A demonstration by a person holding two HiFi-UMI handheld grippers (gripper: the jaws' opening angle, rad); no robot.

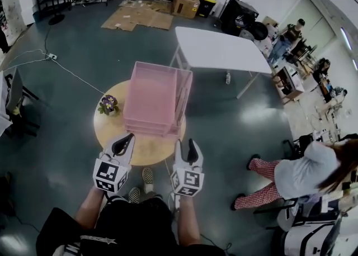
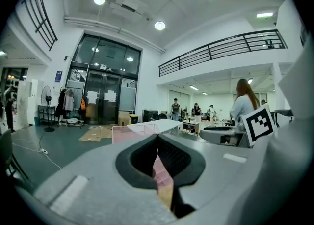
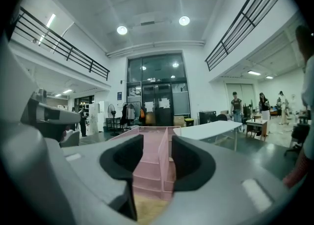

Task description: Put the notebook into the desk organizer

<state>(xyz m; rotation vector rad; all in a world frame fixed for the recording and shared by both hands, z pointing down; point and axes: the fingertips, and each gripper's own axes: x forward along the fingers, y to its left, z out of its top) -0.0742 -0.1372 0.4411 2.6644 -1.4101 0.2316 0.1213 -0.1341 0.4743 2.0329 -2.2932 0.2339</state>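
Step in hand, my read: nothing gripped, so I'm either ahead of the pick or past the drop, can't say which. My left gripper [image 1: 130, 137] has its jaws tip to tip with nothing clamped; through the slit below I only see pink plastic and wood. My right gripper [image 1: 185, 143] has its jaws apart and empty, looking straight at the pink plastic stacked-tray desk organizer [image 1: 184, 95]. Both hover at the near edge of the round light-wood table [image 1: 146, 148], short of the organizer. Notebook: I can't find it in any view, neither in a jaw nor on the bare tabletop. The organizer's top tray reads as a flat pink surface, so I can't tell whether something lies in it; the lower tiers show only their front lips. The small pot of purple flowers [image 1: 108, 104] stands just beside the organizer's left side. Next move calls for locating the notebook first, then approaching with the right jaws, keeping clear of the pot
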